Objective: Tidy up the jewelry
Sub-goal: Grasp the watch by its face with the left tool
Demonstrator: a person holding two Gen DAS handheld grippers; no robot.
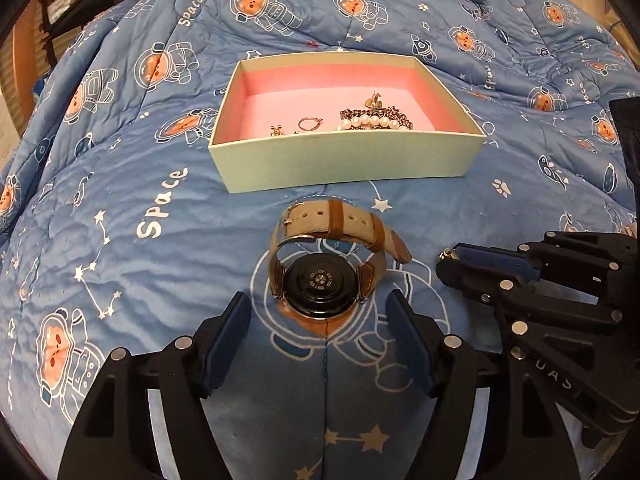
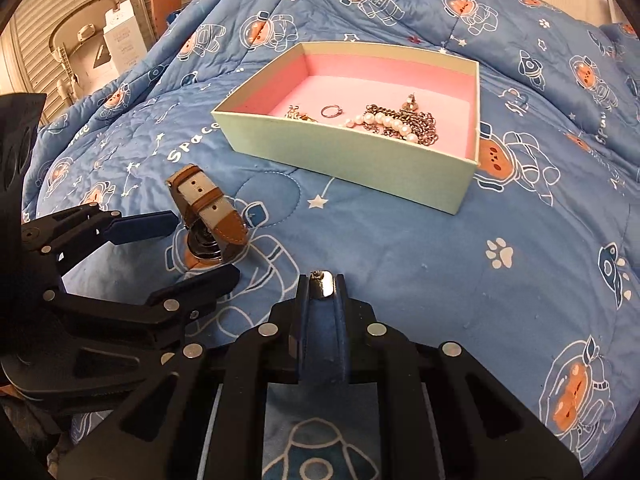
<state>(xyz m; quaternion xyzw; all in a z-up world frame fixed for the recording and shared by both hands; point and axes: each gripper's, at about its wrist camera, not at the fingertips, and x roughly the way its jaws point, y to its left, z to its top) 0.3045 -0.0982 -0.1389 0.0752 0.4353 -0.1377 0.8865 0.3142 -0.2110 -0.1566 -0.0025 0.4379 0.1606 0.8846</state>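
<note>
Blue quilt [image 1: 132, 184] carried a box [image 1: 344, 160]; left hand-held gripper [image 1: 320, 312] gaped around the watch [image 1: 320, 276], right hand-held gripper [image 2: 322, 280] pinched a small silver earring [image 2: 325, 283].

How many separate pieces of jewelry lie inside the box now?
About 5: a gold charm and ring front left, a pearl strand, chain and earring piled right; tangled pieces may hide more.

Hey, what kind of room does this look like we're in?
Most likely a bedroom. The work surface is a bed covered by a blue quilt printed with cartoon astronauts. An open box holding jewelry sits on it, with a wristwatch lying in front. Slatted shutters show at the edge.
</note>
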